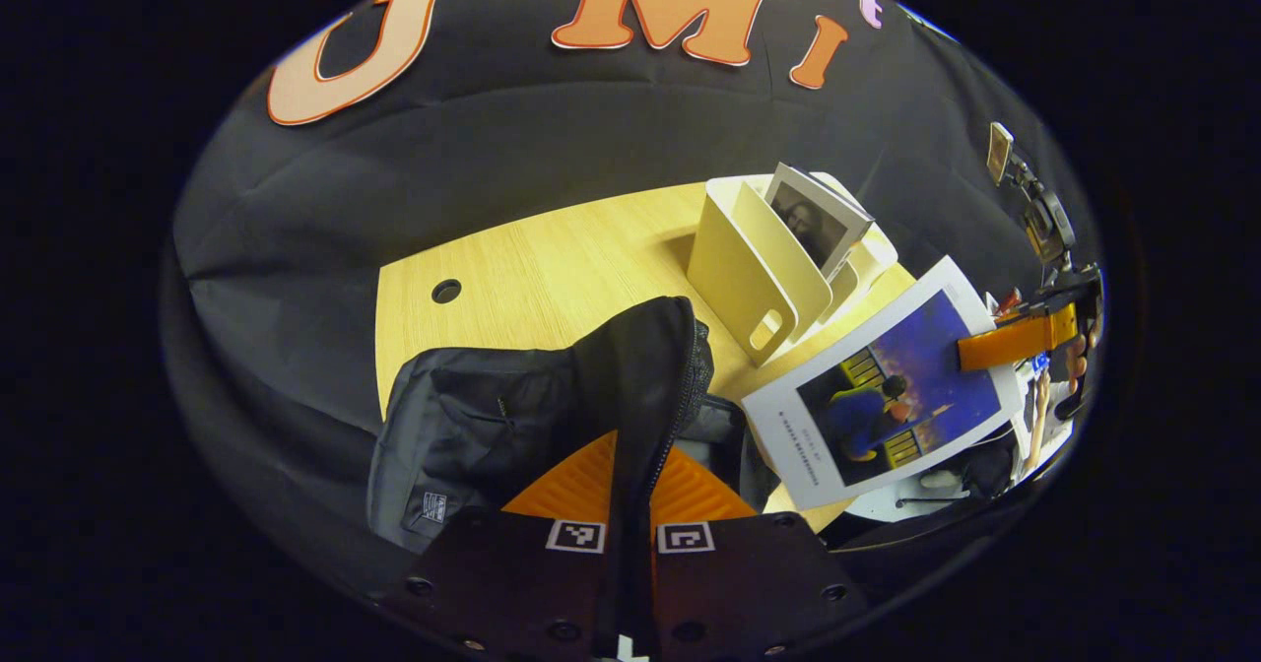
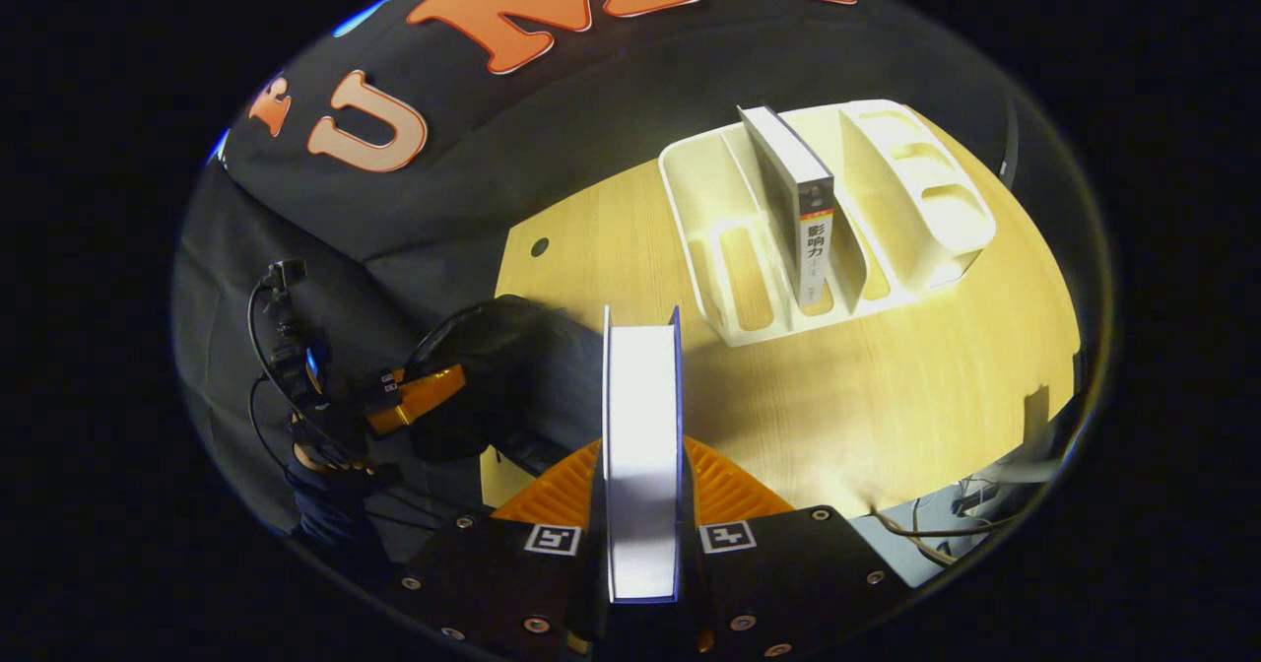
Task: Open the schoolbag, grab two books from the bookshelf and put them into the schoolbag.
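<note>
A black schoolbag (image 1: pixel 493 416) lies at the near left of the wooden table (image 1: pixel 552 258). My left gripper (image 1: pixel 632 465) is shut on the bag's zipped edge and holds that flap (image 1: pixel 650 366) up. The cream bookshelf (image 1: pixel 759 268) stands behind it with one book (image 1: pixel 813 219) upright in a slot. My right gripper (image 2: pixel 642 465) is shut on a second book (image 2: pixel 642 426), seen edge-on with white pages. In the left gripper view that book's blue picture cover (image 1: pixel 887 396) hangs to the right of the bag, with the right gripper (image 1: pixel 995 347) clamped on its far edge.
The bookshelf (image 2: pixel 828 219) has several empty slots beside the standing book (image 2: pixel 803 209). A round cable hole (image 1: pixel 446 291) sits in the tabletop far left. A person's hand holds the left gripper (image 2: pixel 414 396) beside the bag (image 2: pixel 512 376). Cables hang off the table's near right edge (image 2: pixel 946 504).
</note>
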Demonstrator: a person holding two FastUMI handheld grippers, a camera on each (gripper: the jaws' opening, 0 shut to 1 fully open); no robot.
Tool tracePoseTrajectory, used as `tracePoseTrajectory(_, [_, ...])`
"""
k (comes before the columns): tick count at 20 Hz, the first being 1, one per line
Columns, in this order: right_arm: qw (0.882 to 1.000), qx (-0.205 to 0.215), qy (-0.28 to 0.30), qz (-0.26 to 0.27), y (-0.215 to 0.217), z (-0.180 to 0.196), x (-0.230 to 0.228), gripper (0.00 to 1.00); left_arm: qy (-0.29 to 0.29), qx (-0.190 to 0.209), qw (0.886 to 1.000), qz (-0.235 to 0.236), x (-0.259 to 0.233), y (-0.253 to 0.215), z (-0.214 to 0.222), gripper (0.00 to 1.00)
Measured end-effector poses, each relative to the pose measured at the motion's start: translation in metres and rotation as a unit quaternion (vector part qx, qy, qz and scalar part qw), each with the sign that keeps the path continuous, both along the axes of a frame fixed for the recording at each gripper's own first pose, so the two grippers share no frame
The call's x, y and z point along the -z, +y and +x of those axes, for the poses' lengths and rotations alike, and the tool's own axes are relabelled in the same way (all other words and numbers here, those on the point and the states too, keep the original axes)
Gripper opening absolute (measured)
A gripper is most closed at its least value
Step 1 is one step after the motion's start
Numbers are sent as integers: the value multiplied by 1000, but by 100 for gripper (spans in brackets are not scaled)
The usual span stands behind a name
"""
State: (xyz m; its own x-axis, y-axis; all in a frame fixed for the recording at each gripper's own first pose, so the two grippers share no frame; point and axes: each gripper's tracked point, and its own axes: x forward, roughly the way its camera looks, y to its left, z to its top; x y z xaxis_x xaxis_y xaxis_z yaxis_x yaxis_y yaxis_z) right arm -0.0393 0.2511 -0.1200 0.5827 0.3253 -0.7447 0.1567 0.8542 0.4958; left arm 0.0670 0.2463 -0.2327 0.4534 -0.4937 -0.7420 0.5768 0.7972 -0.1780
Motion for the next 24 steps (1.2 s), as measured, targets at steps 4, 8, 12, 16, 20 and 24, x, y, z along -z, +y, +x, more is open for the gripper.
tracePoseTrajectory(4, [999, 7, -6, 33, 11, 9, 11, 29, 2, -16, 1000, -5, -1, -4, -1, 6])
tracePoseTrajectory(8, [997, 19, -24, 74, 22, 18, 16, 29, 7, -26, 1000, -14, -1, -12, -1, 6])
tracePoseTrajectory(12, [994, 18, -42, 102, 39, 36, 36, 28, 7, -32, 999, -21, -1, -20, 2, 6])
tracePoseTrajectory(16, [984, 26, -59, 164, 60, 51, 44, 28, 0, -34, 999, -27, -5, -26, 3, 6])
tracePoseTrajectory(20, [978, 39, -73, 192, 72, 70, 57, 28, -2, -34, 999, -33, -7, -33, 1, 6])
tracePoseTrajectory(24, [972, 50, -75, 215, 86, 84, 72, 28, -2, -35, 999, -38, -10, -40, 1, 6])
